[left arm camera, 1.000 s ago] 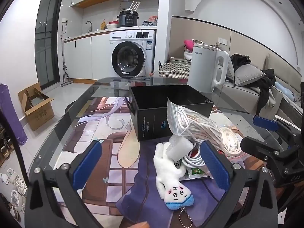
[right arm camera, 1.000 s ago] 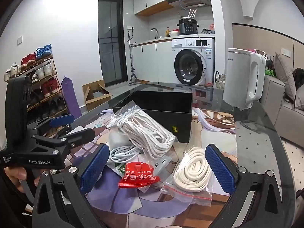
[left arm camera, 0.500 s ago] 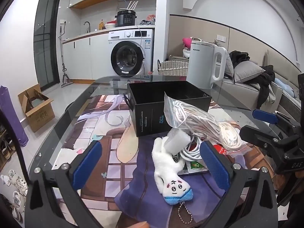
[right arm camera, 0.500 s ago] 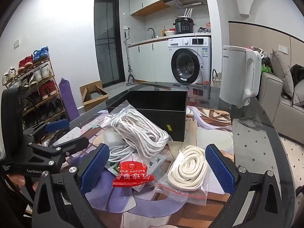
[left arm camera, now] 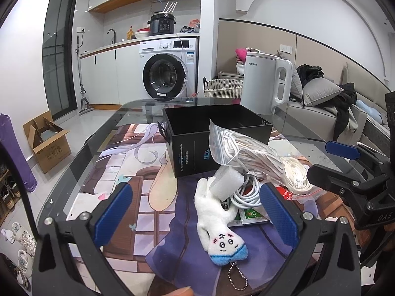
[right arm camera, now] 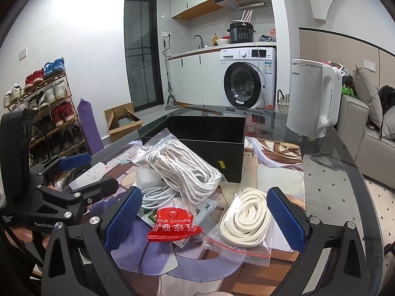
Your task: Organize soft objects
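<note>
A white plush toy [left arm camera: 219, 224] with a blue end and a bead chain lies on the printed mat, between the fingers of my open, empty left gripper [left arm camera: 197, 212]. A white foam block [left arm camera: 227, 181] rests on it. A bag of white rope [left arm camera: 249, 153] [right arm camera: 182, 170] leans on the open black box [left arm camera: 212, 138] [right arm camera: 209, 148]. A coiled white cable [right arm camera: 154, 196] lies beside it. A bagged cream coil [right arm camera: 244, 218] and a red balloon-glue packet [right arm camera: 172, 224] lie between the fingers of my open, empty right gripper [right arm camera: 205, 218].
A white electric kettle [right arm camera: 313, 98] stands on the glass table [right arm camera: 340, 197] behind the box, to its right. The other gripper shows at the right edge of the left wrist view [left arm camera: 355, 177] and the left edge of the right wrist view [right arm camera: 49, 197]. Small sachets lie under the cable.
Both grippers have drawn back and lowered slightly; the objects sit a little farther off in both views. Nothing on the table has moved and both grippers stay open.
</note>
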Motion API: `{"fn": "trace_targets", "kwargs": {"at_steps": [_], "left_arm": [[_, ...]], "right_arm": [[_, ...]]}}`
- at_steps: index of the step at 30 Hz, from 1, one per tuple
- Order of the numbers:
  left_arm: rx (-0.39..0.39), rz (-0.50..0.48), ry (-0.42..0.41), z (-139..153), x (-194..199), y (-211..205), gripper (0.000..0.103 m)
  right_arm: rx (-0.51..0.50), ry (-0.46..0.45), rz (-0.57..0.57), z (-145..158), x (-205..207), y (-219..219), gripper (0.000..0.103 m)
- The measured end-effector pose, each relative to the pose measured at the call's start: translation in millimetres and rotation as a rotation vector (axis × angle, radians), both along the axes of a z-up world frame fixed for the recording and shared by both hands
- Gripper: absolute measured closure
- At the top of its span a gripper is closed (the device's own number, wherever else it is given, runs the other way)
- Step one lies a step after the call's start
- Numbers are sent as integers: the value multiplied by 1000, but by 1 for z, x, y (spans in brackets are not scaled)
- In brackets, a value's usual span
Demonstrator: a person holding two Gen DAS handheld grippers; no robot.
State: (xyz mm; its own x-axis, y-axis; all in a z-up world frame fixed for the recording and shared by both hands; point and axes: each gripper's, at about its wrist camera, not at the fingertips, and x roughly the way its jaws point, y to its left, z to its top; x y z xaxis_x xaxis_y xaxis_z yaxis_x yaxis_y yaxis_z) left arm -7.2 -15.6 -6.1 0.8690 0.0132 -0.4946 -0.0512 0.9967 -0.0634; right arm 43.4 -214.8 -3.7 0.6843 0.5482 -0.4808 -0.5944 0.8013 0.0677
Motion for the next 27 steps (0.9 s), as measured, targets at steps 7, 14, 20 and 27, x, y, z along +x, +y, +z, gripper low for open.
{"fn": "trace_targets", "kwargs": {"at_steps": [7, 14, 20, 27], "left_arm": [[-3, -1, -1, 0, 0, -1, 0], [-9, -6, 0, 0, 0, 0, 0], [-13, -3, -3, 0, 0, 2, 0], [-14, -8, -5, 1, -1, 2, 0]], "right_arm": [[-2, -2, 1, 1, 0, 0, 1], [-4, -1, 2, 2, 0, 0, 1], [-6, -2, 4, 2, -1, -1, 1], [-11, -2, 1, 1, 0, 0, 1]]}}
